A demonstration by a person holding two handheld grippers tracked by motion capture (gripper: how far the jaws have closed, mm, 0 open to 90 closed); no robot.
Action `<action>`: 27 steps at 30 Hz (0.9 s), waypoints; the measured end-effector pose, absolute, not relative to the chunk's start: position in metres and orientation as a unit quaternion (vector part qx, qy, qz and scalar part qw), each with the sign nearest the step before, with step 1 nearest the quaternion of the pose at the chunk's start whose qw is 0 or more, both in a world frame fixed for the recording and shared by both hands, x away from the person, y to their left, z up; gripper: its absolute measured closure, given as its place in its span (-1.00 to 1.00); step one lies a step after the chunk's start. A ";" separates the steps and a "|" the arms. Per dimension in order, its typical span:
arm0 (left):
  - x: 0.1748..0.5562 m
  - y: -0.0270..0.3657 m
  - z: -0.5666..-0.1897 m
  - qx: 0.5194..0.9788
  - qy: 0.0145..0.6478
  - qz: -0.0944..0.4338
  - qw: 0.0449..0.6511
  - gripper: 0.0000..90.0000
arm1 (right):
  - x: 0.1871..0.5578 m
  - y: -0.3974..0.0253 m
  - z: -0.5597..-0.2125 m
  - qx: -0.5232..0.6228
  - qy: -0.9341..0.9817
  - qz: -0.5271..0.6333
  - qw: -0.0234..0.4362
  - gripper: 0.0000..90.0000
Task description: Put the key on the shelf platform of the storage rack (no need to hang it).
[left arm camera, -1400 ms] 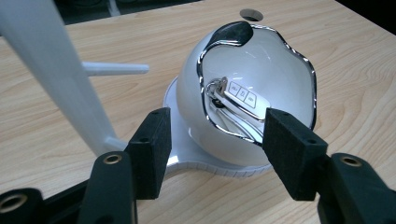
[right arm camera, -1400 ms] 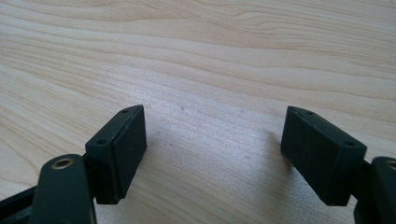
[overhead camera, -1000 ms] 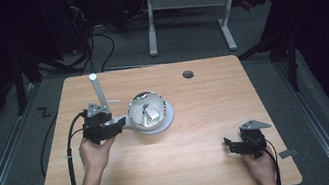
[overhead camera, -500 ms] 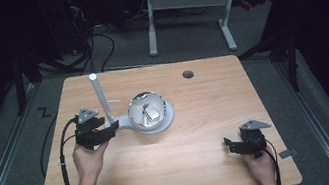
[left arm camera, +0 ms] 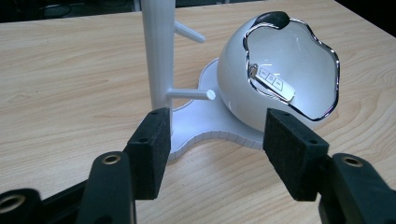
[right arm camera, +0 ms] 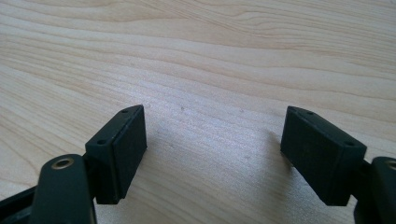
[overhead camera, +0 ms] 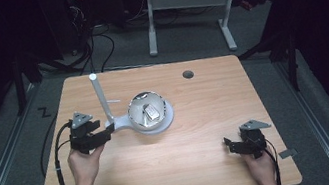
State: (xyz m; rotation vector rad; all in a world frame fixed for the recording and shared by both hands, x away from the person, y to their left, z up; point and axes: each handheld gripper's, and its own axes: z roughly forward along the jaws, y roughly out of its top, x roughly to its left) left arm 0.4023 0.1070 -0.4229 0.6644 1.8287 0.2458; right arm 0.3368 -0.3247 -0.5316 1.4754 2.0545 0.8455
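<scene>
The white plastic stand with its upright post and chrome-rimmed bowl (overhead camera: 148, 115) sits mid-table, looking light, rigid and slick. The left gripper (left arm camera: 215, 140), fingers wide, faces its post, probably the best hold. The right gripper (overhead camera: 237, 143) idles, spread.

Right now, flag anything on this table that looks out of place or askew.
Nothing is spilled or broken. The white stand sits flat with its post upright. One oddity: a small remote-like item lies slanted inside the bowl. Both grippers are open and hold nothing.
</scene>
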 end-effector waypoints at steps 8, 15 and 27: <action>0.397 0.113 -0.424 0.268 0.782 0.103 0.553 -0.07 | 0.337 -0.325 -0.532 0.537 0.749 0.308 0.235 -0.49; 0.393 0.117 -0.427 0.264 0.783 0.102 0.554 -0.07 | 0.337 -0.325 -0.532 0.538 0.749 0.308 0.235 -0.49; 0.386 0.126 -0.433 0.262 0.785 0.105 0.552 -0.08 | 0.337 -0.325 -0.532 0.538 0.749 0.308 0.235 -0.49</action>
